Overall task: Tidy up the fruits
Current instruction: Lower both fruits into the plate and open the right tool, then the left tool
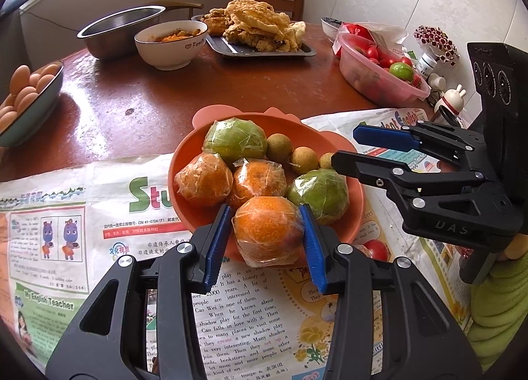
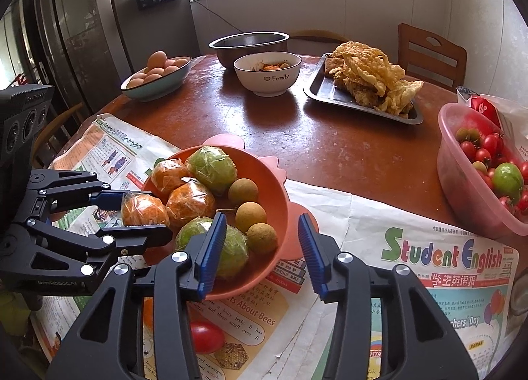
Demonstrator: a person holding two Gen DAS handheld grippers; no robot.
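An orange-pink bowl (image 1: 184, 182) sits on newspaper and holds wrapped oranges, two wrapped green fruits (image 1: 235, 139) and three small brown longans (image 1: 279, 147). My left gripper (image 1: 268, 235) is shut on a plastic-wrapped orange (image 1: 267, 230) at the bowl's near rim; it also shows in the right wrist view (image 2: 143, 210). My right gripper (image 2: 262, 248) is open and empty over the bowl's (image 2: 280, 202) right edge, next to a green fruit (image 2: 231, 248). A red tomato (image 2: 206, 335) lies on the paper below it.
A pink tub of cherry tomatoes (image 2: 478, 175) stands at the right. Farther back are a tray of fried food (image 2: 363, 83), a white "Family" bowl (image 2: 267, 75), a steel bowl (image 2: 247, 43) and a bowl of eggs (image 2: 155, 78). Small bottles (image 1: 425, 65) stand by the wall.
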